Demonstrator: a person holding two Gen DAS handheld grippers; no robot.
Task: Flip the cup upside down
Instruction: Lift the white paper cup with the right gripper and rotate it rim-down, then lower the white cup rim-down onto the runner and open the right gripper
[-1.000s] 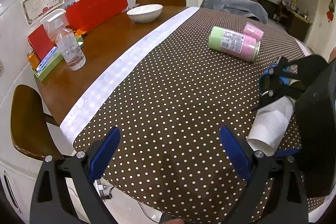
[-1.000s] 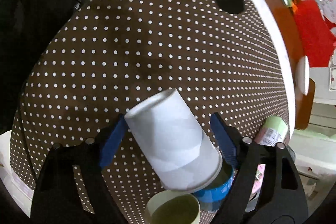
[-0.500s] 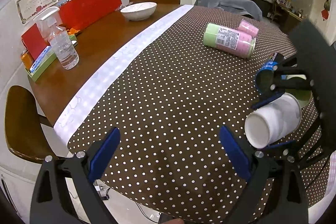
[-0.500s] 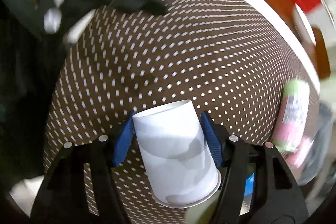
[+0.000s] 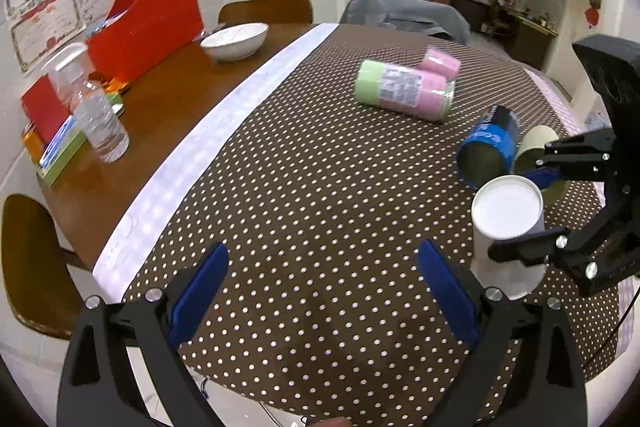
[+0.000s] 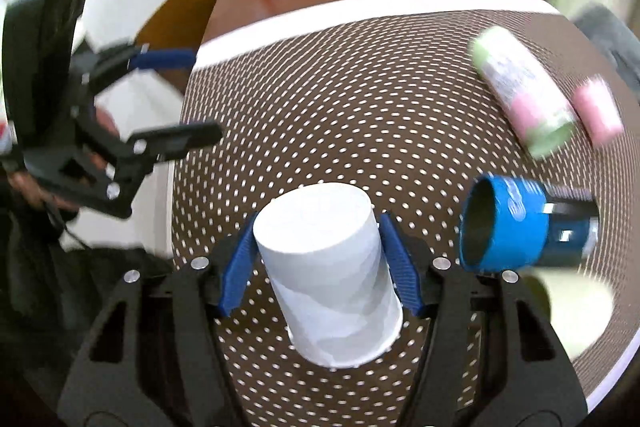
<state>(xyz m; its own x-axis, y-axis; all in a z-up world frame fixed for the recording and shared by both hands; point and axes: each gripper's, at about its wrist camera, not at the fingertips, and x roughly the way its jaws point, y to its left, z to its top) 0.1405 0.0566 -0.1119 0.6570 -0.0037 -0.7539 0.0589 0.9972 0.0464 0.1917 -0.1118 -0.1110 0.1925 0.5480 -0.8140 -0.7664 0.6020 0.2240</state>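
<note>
From the left wrist camera we count one white paper cup (image 5: 507,227), one blue cup (image 5: 488,147) and one pale cup (image 5: 538,151) on their sides, and two pink-and-green rolls (image 5: 404,91). All sit on a brown polka-dot tablecloth (image 5: 300,195). The white cup stands near the cloth's right edge, flat closed base up, long axis vertical, wider mouth down. The right gripper (image 5: 532,211) clamps its sides. Our left gripper (image 5: 320,291) hovers with its blue pads spread wide, holding nothing.

From the right wrist camera, which is blurred, we again count one white cup (image 6: 332,275), plain and smooth, tapering toward its closed end, which points away from us. The right gripper (image 6: 320,267) presses both blue pads (image 6: 240,263) against it. The blue cup (image 6: 504,227) lies just to the right.
</note>
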